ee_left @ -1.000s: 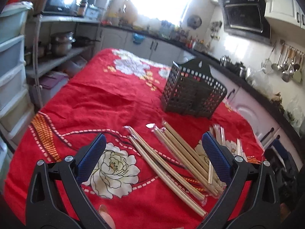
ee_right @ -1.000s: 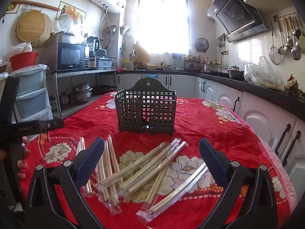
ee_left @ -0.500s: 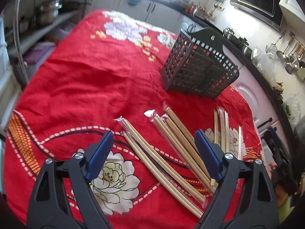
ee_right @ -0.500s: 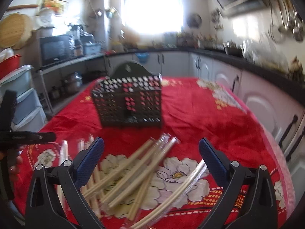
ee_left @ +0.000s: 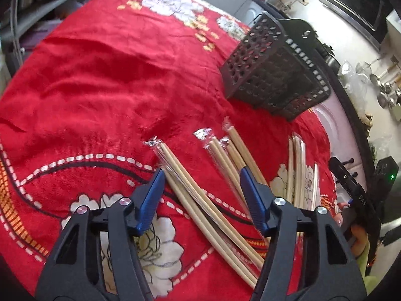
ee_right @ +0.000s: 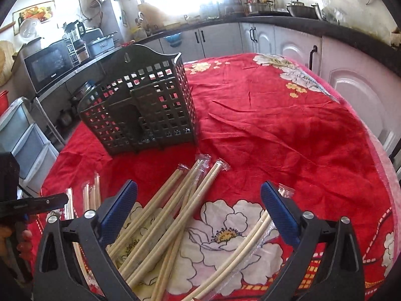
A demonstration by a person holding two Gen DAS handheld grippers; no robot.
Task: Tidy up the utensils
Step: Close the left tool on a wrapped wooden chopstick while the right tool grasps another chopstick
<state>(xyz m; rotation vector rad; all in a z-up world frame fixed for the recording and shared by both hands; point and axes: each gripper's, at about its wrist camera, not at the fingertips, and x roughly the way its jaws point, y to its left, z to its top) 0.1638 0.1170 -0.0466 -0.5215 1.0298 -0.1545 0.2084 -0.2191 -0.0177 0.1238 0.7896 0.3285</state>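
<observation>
Several plastic-wrapped pairs of wooden chopsticks [ee_left: 200, 188] [ee_right: 175, 213] lie fanned on a red flowered tablecloth. Behind them stands a dark perforated utensil basket [ee_left: 273, 67] [ee_right: 140, 100], upright and with nothing visible inside. My left gripper [ee_left: 200, 175] hovers over the leftmost wrapped pair; its jaws are closing, the pair lies between them, and the pads do not press on it. My right gripper [ee_right: 199, 188] hangs wide over the middle of the pile, its jaws beginning to close, with chopsticks below and nothing gripped. The left gripper's side [ee_right: 32, 205] shows at the left edge of the right wrist view.
The round table's edge [ee_right: 386, 175] falls away on the right toward white cabinets [ee_right: 351, 80]. Plastic drawers [ee_right: 22, 138] and a shelf with a microwave [ee_right: 50, 62] stand left. A separate small bunch of chopsticks [ee_left: 297, 165] lies nearer the other hand.
Both grippers have tipped downward and come closer to the chopsticks. The left gripper's jaws have narrowed markedly around the leftmost pair; the right gripper's jaws stay nearly as wide.
</observation>
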